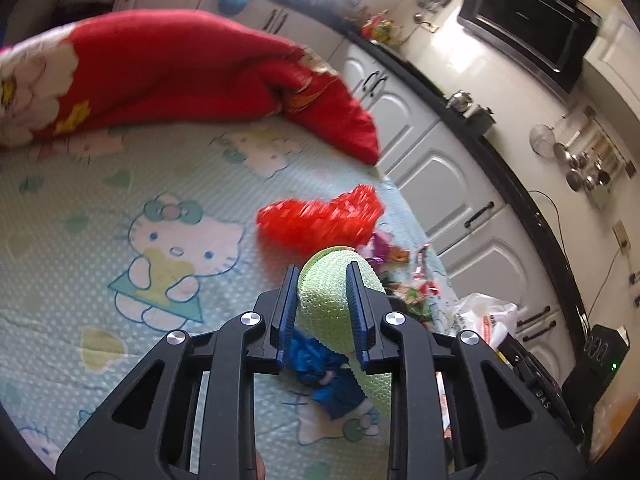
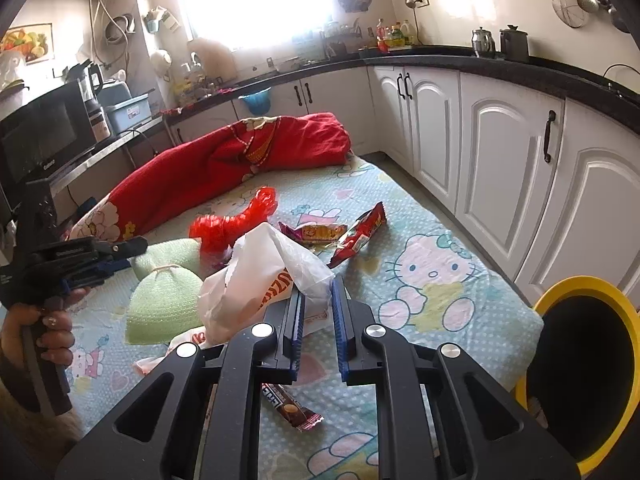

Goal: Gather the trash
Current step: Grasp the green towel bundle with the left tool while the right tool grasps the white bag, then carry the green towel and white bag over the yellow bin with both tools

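My left gripper (image 1: 322, 276) is shut on a pale green foam net sleeve (image 1: 338, 304), lifted a little above the Hello Kitty bed sheet (image 1: 120, 200); the sleeve also shows in the right wrist view (image 2: 160, 304). A red foam net (image 1: 320, 220) lies just beyond it, and a blue wrapper (image 1: 320, 372) lies under it. My right gripper (image 2: 316, 284) is shut on a white plastic bag (image 2: 256, 280) with orange print. Snack wrappers (image 2: 352, 236) lie on the sheet beyond, and a brown bar wrapper (image 2: 292, 408) lies below the jaws.
A yellow-rimmed bin (image 2: 580, 368) stands at the bed's right edge. A red quilt (image 2: 240, 160) lies at the far end of the bed. White kitchen cabinets (image 2: 500, 168) run along the right side. A microwave (image 2: 40, 140) stands at the left.
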Tool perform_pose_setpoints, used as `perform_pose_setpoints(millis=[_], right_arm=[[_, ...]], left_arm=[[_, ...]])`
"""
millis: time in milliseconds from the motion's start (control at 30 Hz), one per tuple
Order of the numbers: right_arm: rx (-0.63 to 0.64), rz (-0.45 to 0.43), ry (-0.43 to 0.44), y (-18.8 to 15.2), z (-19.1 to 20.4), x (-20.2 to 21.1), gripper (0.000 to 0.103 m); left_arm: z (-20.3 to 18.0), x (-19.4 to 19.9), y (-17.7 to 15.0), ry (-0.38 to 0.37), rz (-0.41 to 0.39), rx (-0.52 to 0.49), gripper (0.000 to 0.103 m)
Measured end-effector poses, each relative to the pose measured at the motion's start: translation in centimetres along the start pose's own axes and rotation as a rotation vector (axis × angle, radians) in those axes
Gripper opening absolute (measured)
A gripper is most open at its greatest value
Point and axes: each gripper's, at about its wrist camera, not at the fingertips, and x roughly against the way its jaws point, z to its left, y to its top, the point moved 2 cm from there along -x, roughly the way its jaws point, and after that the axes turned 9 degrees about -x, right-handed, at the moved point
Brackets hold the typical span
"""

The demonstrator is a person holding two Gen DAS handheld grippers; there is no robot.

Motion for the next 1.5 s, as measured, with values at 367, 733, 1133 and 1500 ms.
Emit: perform_pose_setpoints(millis=[367, 733, 1133, 1500], right_arm=[[-0.009, -0.069, -0.005, 1.4, -0.8, 3.4, 0.012], [-0.045, -0.14, -0.078, 2.9, -4.7, 7.0, 0.012], [-0.124, -0.208, -0.208, 3.1, -12.2, 12.0, 0.012], [-0.234, -0.259, -0.32, 2.1, -18.8, 16.0, 0.012]], left_arm=[[-4.6, 2.0, 1.3, -0.04, -0.069, -0.091, 0.014], [-11.1, 0.5, 2.7, -0.098, -0.101, -0.164, 0.013], [-19.2, -3.4, 2.7, -0.182, -0.076, -0.241, 0.013], [-26.2, -7.0, 1.3, -0.213, -0.052, -0.335, 0.013]])
